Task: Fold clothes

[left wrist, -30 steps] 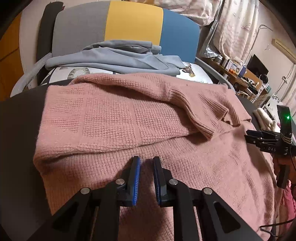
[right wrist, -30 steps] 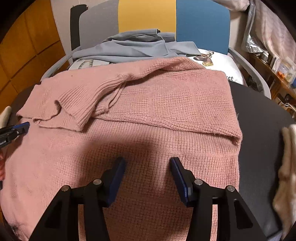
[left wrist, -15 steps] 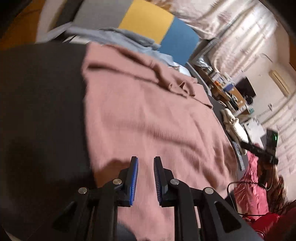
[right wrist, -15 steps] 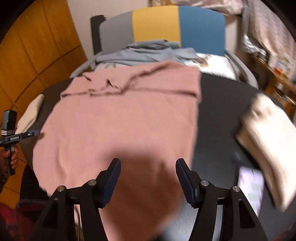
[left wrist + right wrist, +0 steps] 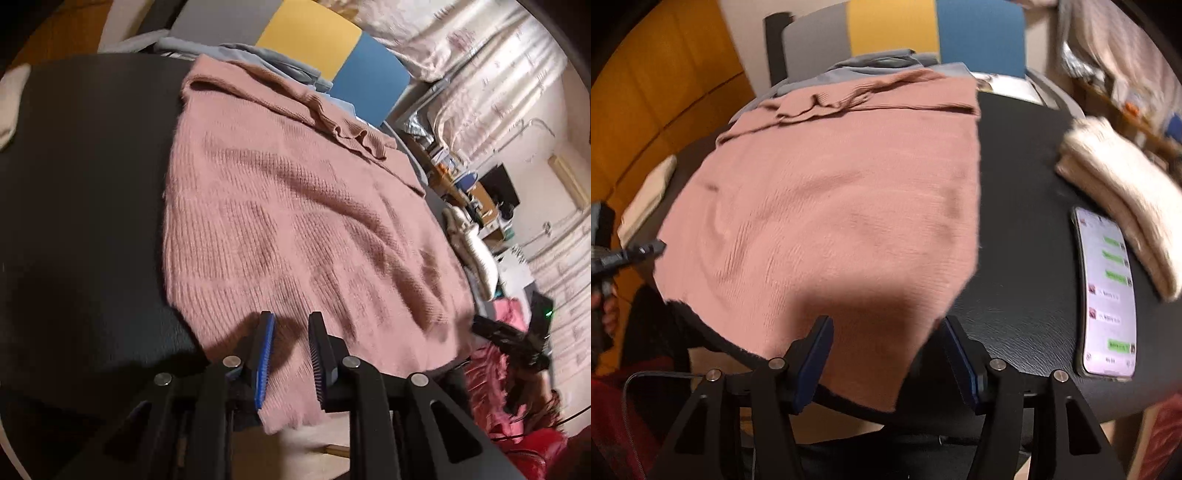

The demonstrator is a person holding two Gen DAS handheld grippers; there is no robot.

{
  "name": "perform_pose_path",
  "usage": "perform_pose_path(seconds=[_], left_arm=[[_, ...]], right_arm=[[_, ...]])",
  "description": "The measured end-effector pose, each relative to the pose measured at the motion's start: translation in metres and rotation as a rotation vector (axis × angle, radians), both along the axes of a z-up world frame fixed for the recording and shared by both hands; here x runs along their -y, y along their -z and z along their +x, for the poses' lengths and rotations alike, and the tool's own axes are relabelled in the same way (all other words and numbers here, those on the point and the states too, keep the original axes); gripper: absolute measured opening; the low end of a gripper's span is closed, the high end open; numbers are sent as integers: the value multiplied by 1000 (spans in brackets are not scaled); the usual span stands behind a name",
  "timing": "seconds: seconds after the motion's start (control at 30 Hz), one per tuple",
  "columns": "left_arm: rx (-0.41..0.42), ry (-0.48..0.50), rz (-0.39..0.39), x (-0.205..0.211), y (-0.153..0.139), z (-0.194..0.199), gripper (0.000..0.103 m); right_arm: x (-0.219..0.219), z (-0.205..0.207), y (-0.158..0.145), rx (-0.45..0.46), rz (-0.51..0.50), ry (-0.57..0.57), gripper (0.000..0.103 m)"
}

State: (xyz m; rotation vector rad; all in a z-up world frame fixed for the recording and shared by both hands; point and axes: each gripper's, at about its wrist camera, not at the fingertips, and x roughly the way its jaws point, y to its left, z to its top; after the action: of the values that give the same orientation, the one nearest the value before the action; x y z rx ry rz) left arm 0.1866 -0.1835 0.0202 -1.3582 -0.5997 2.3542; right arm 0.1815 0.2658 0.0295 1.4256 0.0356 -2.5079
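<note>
- The pink sweater [image 5: 834,206] lies flat on the black table [image 5: 1023,258], its near edge hanging over the table's edge.
- The left gripper [image 5: 290,354] has just opened a little. It holds nothing.
- The right gripper [image 5: 886,354] has just closed a little. Its jaws are apart, empty.
- A phone [image 5: 1106,295] lies on the table, right of the sweater.

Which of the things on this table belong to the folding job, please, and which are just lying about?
For the job: pink sweater; left tongs; right tongs.

Lying about: phone; folded cream knit; grey garment on the chair.
</note>
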Motion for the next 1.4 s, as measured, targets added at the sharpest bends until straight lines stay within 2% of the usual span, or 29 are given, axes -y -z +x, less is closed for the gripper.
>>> perform_pose_path(seconds=[0.1,0.23,0.33,0.4,0.43,0.5,0.53,0.57,0.6,0.63,0.7,0.73,0.8,0.87,0.93,1.0,1.07,1.17,1.27,1.33,1.37,1.4], left_arm=[[-1,-19,77,7,0,9,23],[2,-11,78,3,6,11,24],[-19,-12,64,-5,9,11,26],[-21,-28,61,-6,10,13,26],[-19,-40,58,-6,10,15,25],[-16,-70,99,0,2,22,24],[-34,-71,110,2,-1,27,25],[-47,-71,88,3,-4,32,25],[-37,-58,28,2,-4,34,25],[-34,-58,9,1,-2,34,26],[-29,-61,-21,0,2,35,28],[-33,-72,-9,1,3,34,30],[-39,-90,-2,2,3,32,32],[-41,-92,-46,-1,-1,32,32],[-74,-100,-113,1,-8,40,38],[-88,-127,-131,11,-10,48,52],[-64,-146,-73,21,-5,47,55],[-63,-175,-32,20,1,39,57],[-98,-128,-95,4,-3,32,58],[-100,-95,-165,-9,-4,26,58],[-101,-78,-201,-16,-4,23,58],[-99,-71,-251,-21,-4,21,49]], right_arm=[[5,-2,6,7,5,-1,56],[3,-4,8,0,-13,16,54],[6,-5,9,-6,12,15,42],[8,-4,8,-18,38,5,27],[9,-3,8,-18,35,5,24],[7,-3,7,-14,27,11,15],[6,-3,6,-11,21,15,15],[5,-3,6,-7,13,19,15],[3,-4,6,-3,3,24,15],[2,-4,7,0,-9,31,15],[1,-5,7,4,-20,36,16],[0,-5,6,7,-28,42,17],[-1,-5,6,16,-51,55,24],[-3,-5,6,21,-62,66,28],[-2,-3,4,20,-49,65,37],[-1,-1,4,14,-44,63,53],[-2,-2,6,12,-48,70,54],[-2,-4,7,11,-51,78,54],[4,-6,8,3,-16,66,55],[12,-5,9,-8,34,43,54],[17,-4,8,-15,59,25,45],[21,-3,8,-20,76,9,25]])
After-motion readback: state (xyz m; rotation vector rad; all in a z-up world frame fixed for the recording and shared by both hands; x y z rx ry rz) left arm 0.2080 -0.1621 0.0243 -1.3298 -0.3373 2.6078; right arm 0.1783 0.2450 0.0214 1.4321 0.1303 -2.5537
